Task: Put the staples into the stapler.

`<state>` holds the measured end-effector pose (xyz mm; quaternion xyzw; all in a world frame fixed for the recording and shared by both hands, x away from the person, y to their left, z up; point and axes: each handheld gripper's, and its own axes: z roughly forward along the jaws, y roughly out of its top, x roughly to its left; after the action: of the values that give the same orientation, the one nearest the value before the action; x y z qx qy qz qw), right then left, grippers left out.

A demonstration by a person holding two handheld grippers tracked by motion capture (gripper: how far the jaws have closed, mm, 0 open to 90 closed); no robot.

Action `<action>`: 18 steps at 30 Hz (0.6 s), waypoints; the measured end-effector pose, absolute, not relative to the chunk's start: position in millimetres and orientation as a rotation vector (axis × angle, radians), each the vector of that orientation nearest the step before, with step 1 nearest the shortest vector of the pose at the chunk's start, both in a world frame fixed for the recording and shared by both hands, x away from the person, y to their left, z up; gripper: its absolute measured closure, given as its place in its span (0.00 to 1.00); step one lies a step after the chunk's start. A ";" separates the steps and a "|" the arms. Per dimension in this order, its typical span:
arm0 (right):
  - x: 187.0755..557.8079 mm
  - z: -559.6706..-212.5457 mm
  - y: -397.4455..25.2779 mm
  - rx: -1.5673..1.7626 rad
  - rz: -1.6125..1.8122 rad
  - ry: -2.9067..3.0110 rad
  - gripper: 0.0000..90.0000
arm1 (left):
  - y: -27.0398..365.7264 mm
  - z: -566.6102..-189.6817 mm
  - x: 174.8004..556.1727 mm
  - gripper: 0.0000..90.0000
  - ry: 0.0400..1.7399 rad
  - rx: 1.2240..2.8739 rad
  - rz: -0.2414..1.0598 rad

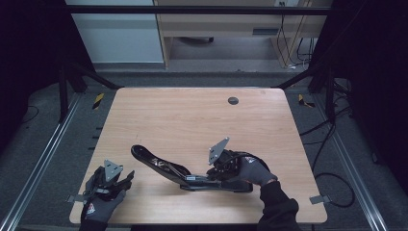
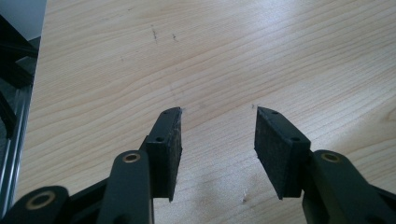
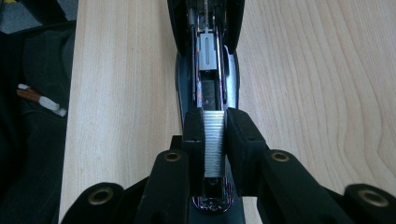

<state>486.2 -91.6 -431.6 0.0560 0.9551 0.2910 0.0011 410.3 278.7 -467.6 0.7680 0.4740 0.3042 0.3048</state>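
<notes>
Wooden table (image 1: 192, 115): one opened stapler (image 1: 168, 168), two tools, right tool (image 3: 215, 140) pinching one staple strip (image 3: 215, 140).

— What is lying where on the worktop (image 1: 192, 110)?
— A stapler (image 1: 185, 172), opened out, is lying near the front edge, right of centre. The right gripper (image 3: 215, 140) is sitting over it with a strip of staples (image 3: 214, 144) between its jaws.
— And the left gripper (image 1: 126, 179)?
— It is resting at the front left corner, well apart from the stapler.

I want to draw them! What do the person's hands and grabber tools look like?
Both hands wear dark grey gloves with a small red-and-white logo, and the right arm has a black sleeve. Each gripper has black jaws with brass-coloured rivets and a grey three-cornered plate on top.
</notes>
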 end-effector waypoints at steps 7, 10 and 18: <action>486.8 -433.0 -90.9 0.173 0.910 3.003 0.87 | 278.8 -467.7 410.3 0.57 1.257 2.033 0.806; 487.0 -433.2 -90.9 0.169 0.912 3.004 0.87 | 278.7 -467.9 410.4 0.57 1.258 2.032 0.804; 487.6 -434.2 -89.4 0.155 0.913 3.009 0.87 | 278.8 -467.9 410.4 0.57 1.258 2.034 0.804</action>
<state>487.6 -89.4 -434.2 0.0491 0.9558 0.2900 -0.0035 410.4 278.8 -467.9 0.7679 0.4750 0.3037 0.3043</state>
